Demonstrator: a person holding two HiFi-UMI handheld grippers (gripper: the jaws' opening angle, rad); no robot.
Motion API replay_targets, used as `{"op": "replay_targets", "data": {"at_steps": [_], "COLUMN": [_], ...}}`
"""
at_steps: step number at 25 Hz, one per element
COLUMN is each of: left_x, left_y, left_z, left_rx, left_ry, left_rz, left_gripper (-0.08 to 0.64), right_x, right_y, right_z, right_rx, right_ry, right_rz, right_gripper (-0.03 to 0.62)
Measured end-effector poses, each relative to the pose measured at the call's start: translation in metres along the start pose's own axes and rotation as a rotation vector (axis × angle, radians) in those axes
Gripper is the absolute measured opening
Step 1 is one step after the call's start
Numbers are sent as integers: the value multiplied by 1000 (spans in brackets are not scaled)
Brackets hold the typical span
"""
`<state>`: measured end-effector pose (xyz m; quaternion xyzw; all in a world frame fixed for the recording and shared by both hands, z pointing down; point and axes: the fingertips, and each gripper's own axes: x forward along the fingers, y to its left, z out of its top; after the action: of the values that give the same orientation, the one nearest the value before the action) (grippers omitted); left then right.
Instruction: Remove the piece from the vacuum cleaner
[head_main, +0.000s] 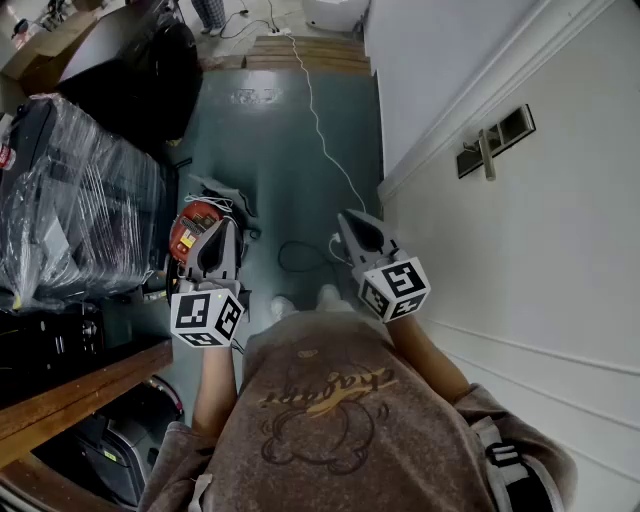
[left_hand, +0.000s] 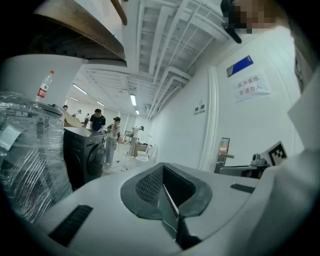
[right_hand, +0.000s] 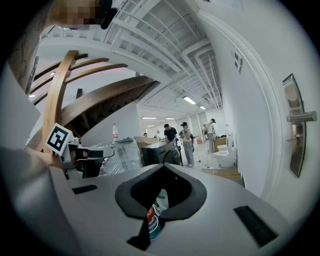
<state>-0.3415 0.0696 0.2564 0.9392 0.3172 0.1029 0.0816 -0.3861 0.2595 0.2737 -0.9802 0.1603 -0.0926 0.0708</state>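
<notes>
Grey-blue hallway floor (head_main: 270, 150) beneath us. We hold left gripper (head_main: 222, 226) and right gripper (head_main: 348, 220) clenched, both empty. Round red vacuum cleaner (head_main: 186, 236) sits at nine o'clock of the left.

The head view looks steeply down from the person's head onto the floor (head_main: 290, 150), left gripper (head_main: 222, 232) and right gripper (head_main: 350, 225). Each gripper view sits close behind its own jaws, facing almost level along the corridor. All three share the wrapped box (head_main: 80, 200) and door handle (head_main: 487, 150).

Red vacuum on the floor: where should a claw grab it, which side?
From above, on the grey part at the far end of the vacuum; its round red body looks too wide. The left claw hides much of it, so tentative.
</notes>
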Motion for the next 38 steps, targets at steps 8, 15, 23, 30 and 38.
{"op": "replay_targets", "data": {"at_steps": [8, 15, 23, 30, 38], "left_x": [-1, 4, 34, 94, 207], "left_y": [19, 29, 50, 81, 114], "left_z": [-15, -21, -23, -14, 19], "left_rx": [17, 21, 38, 23, -6], "left_ry": [18, 35, 45, 50, 32], "left_rz": [-44, -85, -92, -53, 23], "left_gripper": [2, 2, 2, 2, 2], "right_x": [4, 4, 47, 113, 214], "right_y": [8, 8, -5, -43, -121], "right_z": [-12, -19, -19, -6, 26], "right_rx": [10, 18, 26, 37, 23], "right_ry": [-22, -33, -44, -47, 11], "right_rz": [-49, -115, -110, -76, 13], "right_gripper": [-2, -2, -2, -2, -2]}}
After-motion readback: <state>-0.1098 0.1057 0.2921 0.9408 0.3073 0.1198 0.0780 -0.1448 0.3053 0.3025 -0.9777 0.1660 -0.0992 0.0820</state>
